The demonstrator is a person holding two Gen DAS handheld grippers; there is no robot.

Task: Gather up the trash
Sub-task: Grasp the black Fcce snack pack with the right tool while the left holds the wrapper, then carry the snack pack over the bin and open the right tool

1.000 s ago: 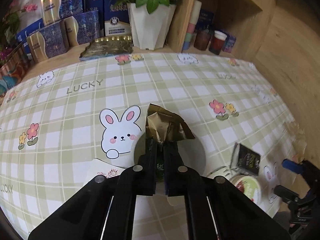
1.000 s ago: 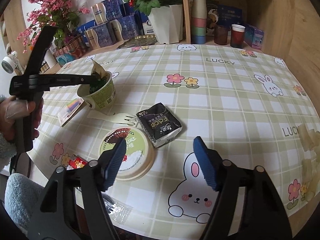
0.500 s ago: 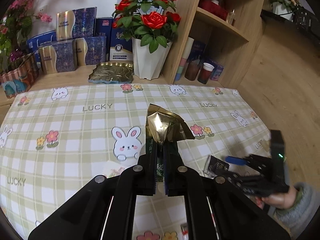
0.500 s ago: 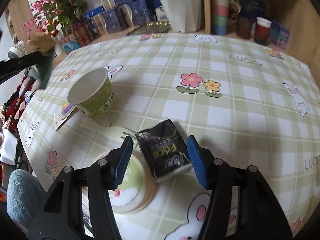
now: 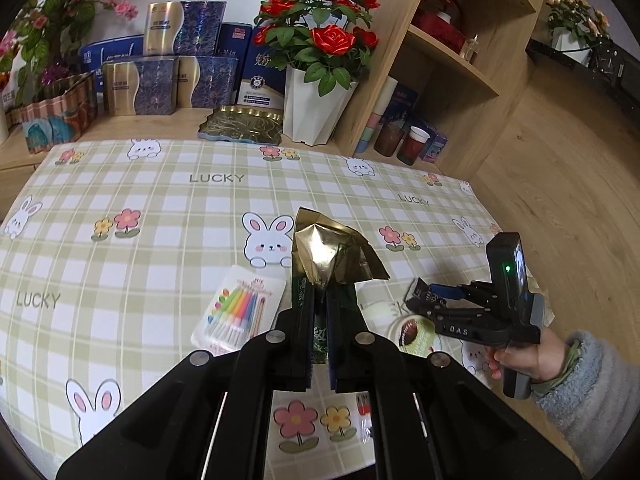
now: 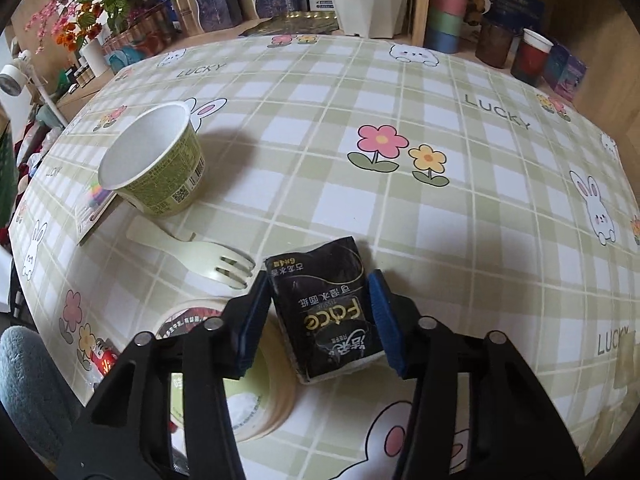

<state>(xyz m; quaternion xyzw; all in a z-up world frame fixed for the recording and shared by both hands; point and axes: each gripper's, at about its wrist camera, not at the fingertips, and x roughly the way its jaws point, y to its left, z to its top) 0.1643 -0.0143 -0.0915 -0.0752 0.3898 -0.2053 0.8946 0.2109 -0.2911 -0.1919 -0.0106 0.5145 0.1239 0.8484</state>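
Observation:
My left gripper (image 5: 320,300) is shut on a crumpled gold and green foil wrapper (image 5: 328,252) and holds it up above the checked tablecloth (image 5: 160,216). A black tissue pack (image 6: 320,280) lies flat on the cloth near the front edge. My right gripper (image 6: 318,308) points down over it, one blue pad on each side, and its jaws are closing. The pads stand right at the pack's sides, and no firm press shows. The left wrist view shows the right gripper (image 5: 432,300) at the lower right, held by a hand in a grey sleeve.
An empty green paper cup (image 6: 156,164) stands at the left, half on a candle packet (image 5: 240,312). A pale plastic fork (image 6: 196,252) and a round lid (image 6: 240,392) lie beside the pack. A flower pot (image 5: 316,108), boxes and a wooden shelf (image 5: 452,64) line the back.
My left gripper has risen and drawn back from the cup with the wrapper. The right gripper has come down over the tissue pack and its jaws have narrowed around it.

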